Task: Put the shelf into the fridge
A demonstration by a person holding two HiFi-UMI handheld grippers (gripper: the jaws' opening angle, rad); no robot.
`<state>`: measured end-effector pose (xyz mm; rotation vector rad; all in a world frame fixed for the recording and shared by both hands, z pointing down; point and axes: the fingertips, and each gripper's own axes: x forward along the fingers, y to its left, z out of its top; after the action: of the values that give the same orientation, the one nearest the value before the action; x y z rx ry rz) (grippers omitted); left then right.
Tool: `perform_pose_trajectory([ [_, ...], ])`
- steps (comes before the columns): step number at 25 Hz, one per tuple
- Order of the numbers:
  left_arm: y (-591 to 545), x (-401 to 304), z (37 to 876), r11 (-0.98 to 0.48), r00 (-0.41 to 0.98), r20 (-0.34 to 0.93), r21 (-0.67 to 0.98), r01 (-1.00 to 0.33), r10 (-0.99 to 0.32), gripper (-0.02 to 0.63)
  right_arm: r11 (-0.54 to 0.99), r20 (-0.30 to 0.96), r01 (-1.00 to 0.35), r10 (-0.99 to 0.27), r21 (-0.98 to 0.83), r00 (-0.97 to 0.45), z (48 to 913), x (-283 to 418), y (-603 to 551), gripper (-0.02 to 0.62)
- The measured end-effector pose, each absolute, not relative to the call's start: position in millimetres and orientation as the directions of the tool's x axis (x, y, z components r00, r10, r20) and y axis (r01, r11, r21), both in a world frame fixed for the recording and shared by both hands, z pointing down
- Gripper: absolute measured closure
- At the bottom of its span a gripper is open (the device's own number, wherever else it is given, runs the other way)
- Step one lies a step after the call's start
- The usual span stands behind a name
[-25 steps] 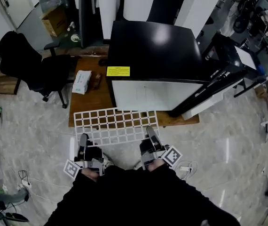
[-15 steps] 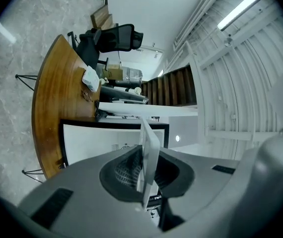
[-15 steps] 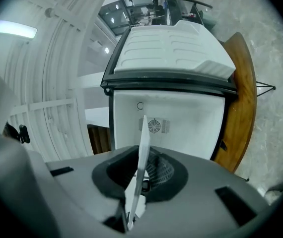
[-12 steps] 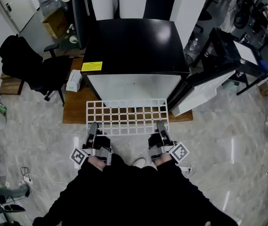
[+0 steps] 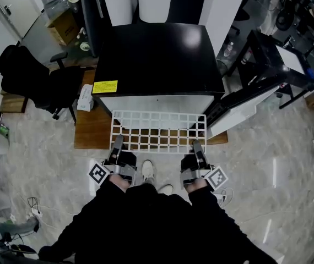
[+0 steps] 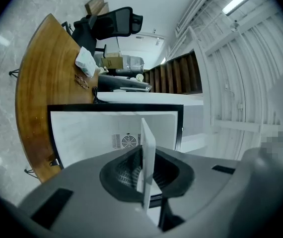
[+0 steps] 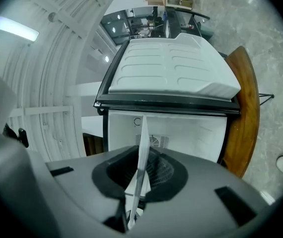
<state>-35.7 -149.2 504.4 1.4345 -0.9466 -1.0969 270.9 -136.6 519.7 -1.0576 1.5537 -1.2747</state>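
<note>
— Head view, nearest first: my left tongs and right tongs are each clamped on the near long edge of the shelf, one toward each end.
— How does it lie?
— Flat, with its long axis running left to right across me and its short way pointing ahead at the fridge. Its far edge sits right at the open mouth, above the wooden worktop. I can't tell whether it has crossed the sill.
— Which hand is nearer?
— Neither. They look level, so the shelf is square to the opening. Both gripper views look straight along the shelf into the white cavity, with the fan grille at the back.
— So what's next?
— I judge a straight push forward, both hands together. The door stands open to my right.
</note>
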Motion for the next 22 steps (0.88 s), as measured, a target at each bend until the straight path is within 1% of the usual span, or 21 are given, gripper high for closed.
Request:
perform_pose_trajectory([
  [10,-187,-35,514,-0.115,0.291,-0.113,0.993,0.011,-0.950,0.575,0.113,-0.075,-0.126,-0.959,-0.986,-0.273,526,275,-167,0.558],
  [15,-187,-36,516,-0.110,0.296,-0.112,0.994,0.023,-0.949,0.575,0.103,-0.071,-0.113,-0.963,-0.988,-0.260,530,273,-171,0.560],
  [22,-212,-40,506,-0.091,0.305,-0.099,0.995,0.041,-0.947,0.575,0.087,-0.052,-0.130,-0.966,-0.988,-0.252,512,269,-192,0.558],
])
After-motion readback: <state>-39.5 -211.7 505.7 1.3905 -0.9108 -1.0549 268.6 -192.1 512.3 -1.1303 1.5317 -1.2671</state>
